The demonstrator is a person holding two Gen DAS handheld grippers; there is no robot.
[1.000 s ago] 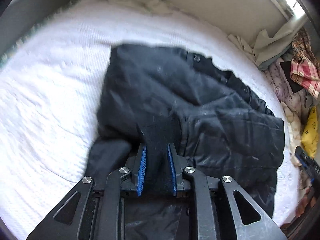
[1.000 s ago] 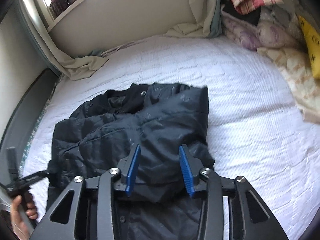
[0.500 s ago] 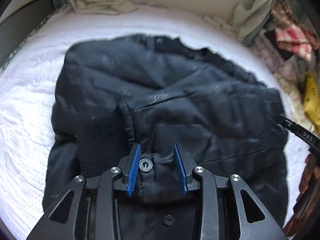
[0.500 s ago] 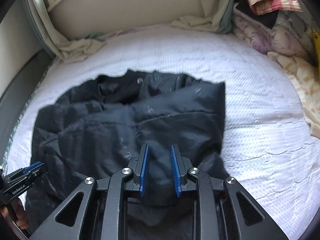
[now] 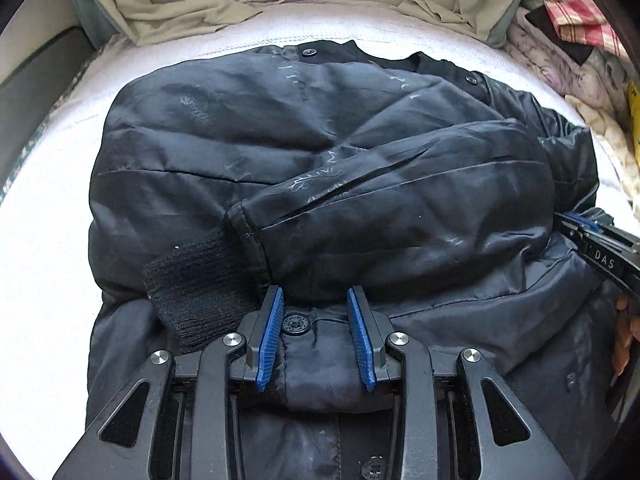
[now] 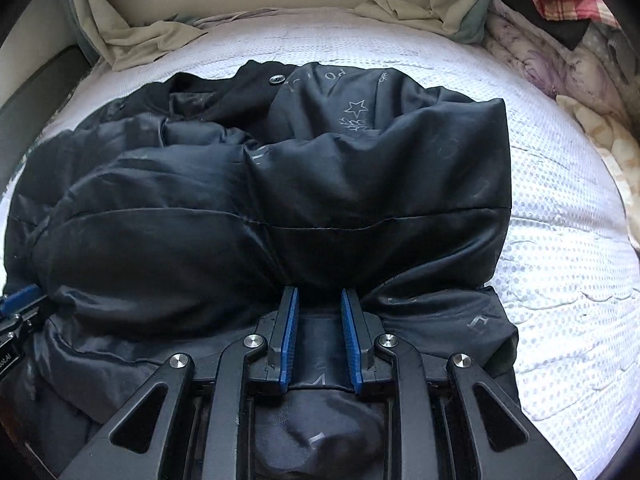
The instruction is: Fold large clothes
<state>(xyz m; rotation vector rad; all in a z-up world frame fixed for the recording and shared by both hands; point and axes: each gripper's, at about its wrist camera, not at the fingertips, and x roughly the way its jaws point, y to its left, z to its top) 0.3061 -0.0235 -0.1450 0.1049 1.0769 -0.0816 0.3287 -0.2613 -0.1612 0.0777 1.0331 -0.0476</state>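
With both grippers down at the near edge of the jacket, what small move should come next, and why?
Probably close the left gripper on the hem. Its jaws stand apart around the snap button, gripping nothing, while the right gripper seems already pinched on a fold of the jacket. Both sleeves lie folded in, so lifting the hem comes next.

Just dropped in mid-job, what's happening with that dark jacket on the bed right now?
A person is folding a black puffer jacket on the white bedspread. Both sleeves are folded in across the body, one knit cuff lying on top. The left hand-held gripper straddles the near front edge around a snap button, pads apparently not pressing. The right hand-held gripper has a fold of the near edge between its pads.
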